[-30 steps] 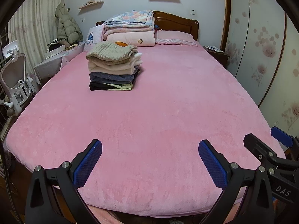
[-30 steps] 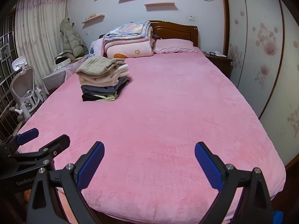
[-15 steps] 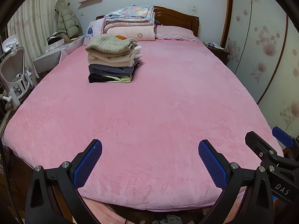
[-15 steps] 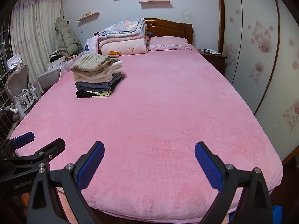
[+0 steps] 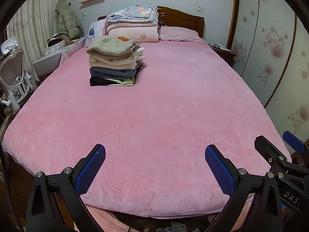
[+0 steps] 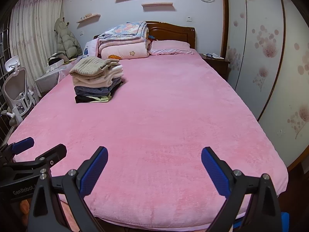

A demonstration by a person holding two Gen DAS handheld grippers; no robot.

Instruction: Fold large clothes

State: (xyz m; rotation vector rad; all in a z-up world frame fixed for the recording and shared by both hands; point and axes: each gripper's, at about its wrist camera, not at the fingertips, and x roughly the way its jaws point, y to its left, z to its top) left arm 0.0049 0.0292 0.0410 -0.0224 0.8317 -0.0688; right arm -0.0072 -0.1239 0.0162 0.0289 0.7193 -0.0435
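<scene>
left gripper (image 5: 155, 154) wide open, empty | right gripper (image 6: 154, 157) likewise | folded clothes stack (image 5: 115, 61) far ahead-left

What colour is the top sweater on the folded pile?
Beige sweater, ribbed knit; clearest in the left wrist view.

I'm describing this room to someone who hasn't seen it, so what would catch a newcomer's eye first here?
First, the big pink bed cover that fills nearly the whole view. Next, the neat stack of folded clothes on its far left part, a ribbed beige knit on top, with folded quilts piled behind it at the wooden headboard. In the foreground, the left claw and right claw both hang open and empty over the near edge.
</scene>
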